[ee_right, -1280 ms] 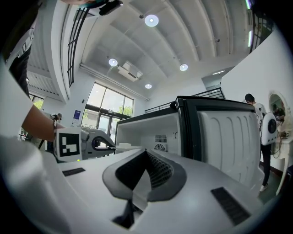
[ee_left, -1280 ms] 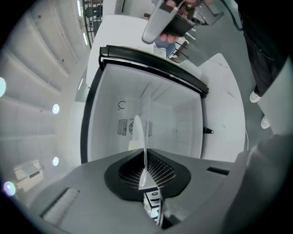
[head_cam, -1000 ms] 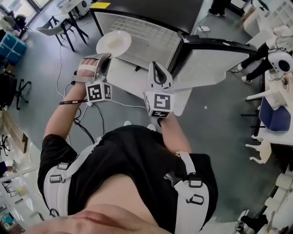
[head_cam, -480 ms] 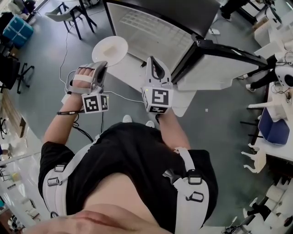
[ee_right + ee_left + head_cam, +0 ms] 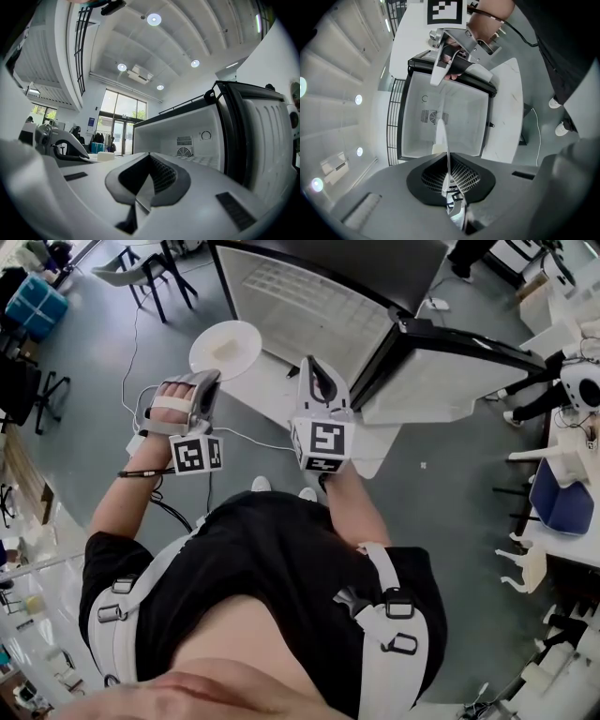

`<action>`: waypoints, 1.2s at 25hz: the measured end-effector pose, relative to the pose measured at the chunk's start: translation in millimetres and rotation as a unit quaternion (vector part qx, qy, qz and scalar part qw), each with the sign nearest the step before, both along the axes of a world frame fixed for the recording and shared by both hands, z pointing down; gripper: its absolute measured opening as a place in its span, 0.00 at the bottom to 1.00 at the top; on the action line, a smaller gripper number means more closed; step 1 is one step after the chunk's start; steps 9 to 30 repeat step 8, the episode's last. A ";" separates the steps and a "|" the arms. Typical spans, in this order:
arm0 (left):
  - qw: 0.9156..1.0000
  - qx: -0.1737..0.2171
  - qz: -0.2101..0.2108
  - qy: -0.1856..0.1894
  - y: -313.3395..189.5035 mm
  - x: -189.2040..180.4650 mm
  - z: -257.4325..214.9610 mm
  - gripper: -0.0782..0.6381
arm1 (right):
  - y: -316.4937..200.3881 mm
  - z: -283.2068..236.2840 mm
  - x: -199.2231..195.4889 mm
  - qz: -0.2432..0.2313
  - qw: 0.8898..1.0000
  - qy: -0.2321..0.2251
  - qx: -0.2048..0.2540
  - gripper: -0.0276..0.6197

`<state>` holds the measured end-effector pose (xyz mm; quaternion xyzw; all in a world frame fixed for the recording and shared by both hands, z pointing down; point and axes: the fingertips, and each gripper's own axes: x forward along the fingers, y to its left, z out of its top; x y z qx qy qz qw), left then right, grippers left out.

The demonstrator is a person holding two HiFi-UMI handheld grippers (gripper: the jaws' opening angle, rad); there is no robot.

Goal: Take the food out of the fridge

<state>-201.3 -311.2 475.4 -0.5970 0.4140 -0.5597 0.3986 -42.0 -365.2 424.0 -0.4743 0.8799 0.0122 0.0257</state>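
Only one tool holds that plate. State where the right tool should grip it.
Pinch the thin rim of the plate on the side facing the right tool, away from the left tool and its hold, coming in level. The food sits mid-plate, clear of that edge.

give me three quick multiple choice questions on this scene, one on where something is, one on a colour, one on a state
1. Where is the round white plate?
A on a chair
B in the left gripper
C on the floor

2. What colour is the inside of the small black fridge?
A white
B blue
C red

3. How is the fridge door?
A shut
B open
C taken off

Answers: B, the left gripper's jaws are shut on the plate's rim, outside the fridge; A, its inner walls show white; B, the door stands swung wide to the right in the head view.
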 end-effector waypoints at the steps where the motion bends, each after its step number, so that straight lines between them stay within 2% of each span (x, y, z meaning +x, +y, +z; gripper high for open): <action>1: 1.000 0.000 0.000 0.000 0.1 0.3 0.0 0.13 | 0.3 -0.3 0.4 0.001 1.000 0.001 0.000 0.05; 30: 1.000 -0.005 -0.003 0.001 2.6 -1.6 5.4 0.13 | 3.3 -0.3 0.5 0.000 1.000 0.001 0.001 0.05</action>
